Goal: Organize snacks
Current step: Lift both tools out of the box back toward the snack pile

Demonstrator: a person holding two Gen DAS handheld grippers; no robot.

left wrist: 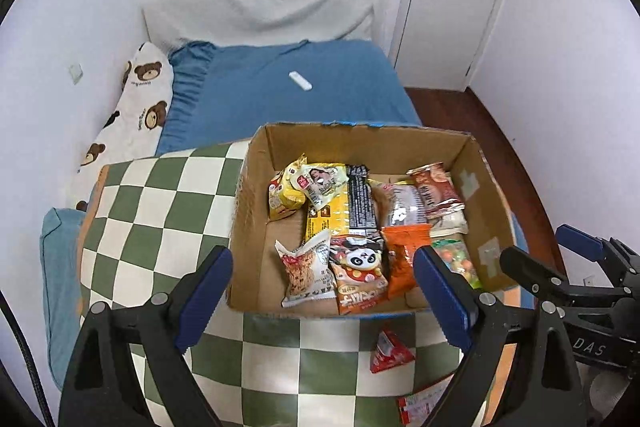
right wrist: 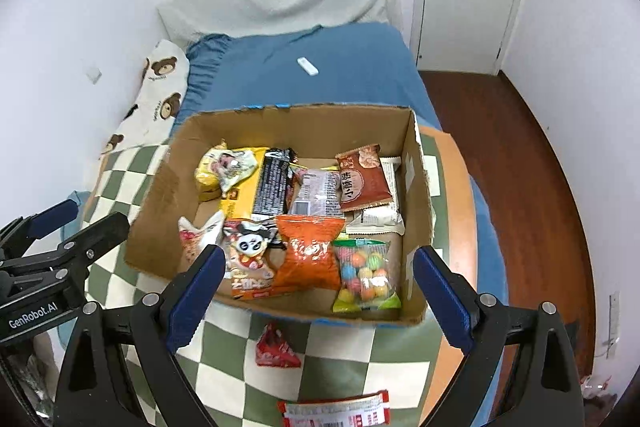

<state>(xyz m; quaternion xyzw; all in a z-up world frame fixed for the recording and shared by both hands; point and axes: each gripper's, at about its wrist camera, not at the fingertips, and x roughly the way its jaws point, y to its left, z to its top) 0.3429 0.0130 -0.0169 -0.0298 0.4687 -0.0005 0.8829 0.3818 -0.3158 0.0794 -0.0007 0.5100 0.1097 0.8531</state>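
With your left gripper point(left wrist: 324, 291) and right gripper point(right wrist: 318, 293) both spread and empty, the small red triangular snack packet point(right wrist: 277, 349) on the checkered cloth point(right wrist: 344, 375), just outside the brown cardboard box's point(right wrist: 276, 315) near edge, could slide away if you pinch only its slick corner.

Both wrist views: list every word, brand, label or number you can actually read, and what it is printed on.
"GenRobot.AI" – body of the left gripper, seen from the right wrist.
"DAS" – body of the right gripper, seen from the left wrist; the rest is cut off.
"小酥饼" – red-brown snack packet in the cardboard box.
Bear-print pillow: lettering too small.
Black wrapper, panda packet, red-white packet: print blurred, unreadable.
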